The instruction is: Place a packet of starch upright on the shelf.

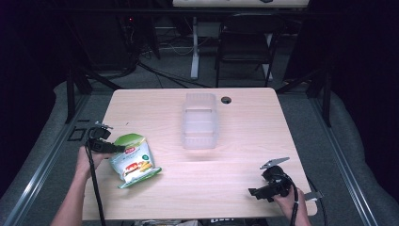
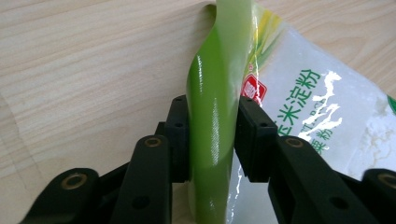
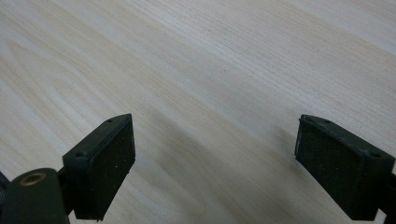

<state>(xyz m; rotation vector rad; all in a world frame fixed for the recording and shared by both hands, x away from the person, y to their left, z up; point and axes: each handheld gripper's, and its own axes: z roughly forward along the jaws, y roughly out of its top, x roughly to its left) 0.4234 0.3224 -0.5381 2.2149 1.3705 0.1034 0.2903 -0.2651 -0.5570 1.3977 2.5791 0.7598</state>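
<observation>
A white and green snack bag [image 1: 134,160] with red and white print lies on the wooden table [image 1: 244,155] at the front left. My left gripper [image 1: 117,149] comes at it from the left. In the left gripper view the bag's green top edge [image 2: 212,93] stands folded upright between the pads, and my left gripper [image 2: 212,140] is shut on it. Near the front right edge my right gripper [image 1: 254,192] rests in a hand. Its jaws stand wide apart, and my right gripper [image 3: 215,158] is open over bare wood.
A clear plastic container [image 1: 200,120] stands in the middle of the table toward the back. A round cable hole [image 1: 226,100] is just behind it to the right. A dark chair [image 1: 247,42] and a white desk leg stand beyond the table.
</observation>
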